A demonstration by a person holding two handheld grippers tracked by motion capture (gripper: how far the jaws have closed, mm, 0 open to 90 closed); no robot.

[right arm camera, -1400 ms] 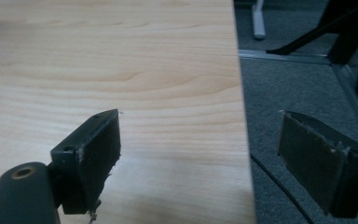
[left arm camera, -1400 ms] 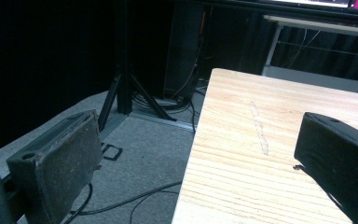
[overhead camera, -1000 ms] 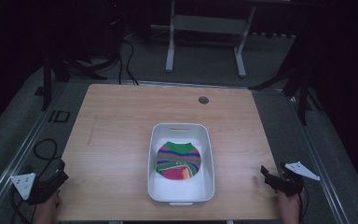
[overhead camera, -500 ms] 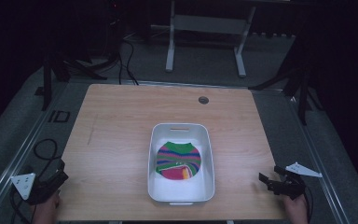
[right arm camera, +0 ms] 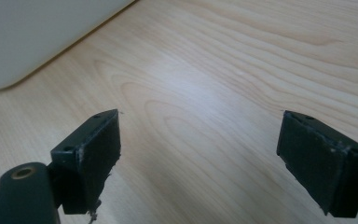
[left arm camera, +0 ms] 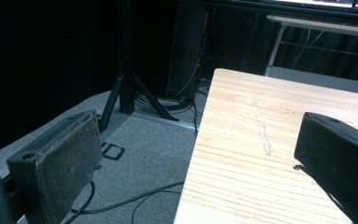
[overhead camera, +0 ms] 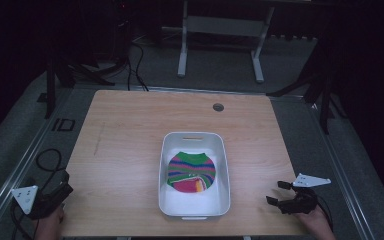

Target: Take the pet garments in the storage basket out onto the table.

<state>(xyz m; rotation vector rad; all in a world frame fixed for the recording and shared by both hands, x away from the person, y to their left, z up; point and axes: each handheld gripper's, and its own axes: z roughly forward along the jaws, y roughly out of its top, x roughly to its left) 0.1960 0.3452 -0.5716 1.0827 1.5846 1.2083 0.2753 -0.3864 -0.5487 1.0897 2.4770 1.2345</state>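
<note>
A white rectangular bin (overhead camera: 222, 165) stands on the wooden table (overhead camera: 130, 145), near its front edge. Inside lies a round cloth (overhead camera: 192, 167) striped green, blue, pink and red. My right gripper (overhead camera: 277, 193) rests over the table's front right corner, open and empty, pointing left toward the bin. In the right gripper view its jaws stand wide apart over bare wood (right arm camera: 205, 93), with the bin's white wall (right arm camera: 32, 37) at the upper left. My left gripper (overhead camera: 65, 185) sits at the table's front left edge, open and empty. Its jaws straddle the table edge (left arm camera: 200, 140).
A round cable hole (overhead camera: 218, 107) sits near the table's far edge. Cables (overhead camera: 47, 160) lie on the grey floor to the left. A black tripod (left arm camera: 126, 88) stands beyond the table's left side, and a white frame (overhead camera: 220, 30) stands behind.
My right gripper has moved left and slightly forward over the table's front right corner. The left gripper has stayed where it was.
</note>
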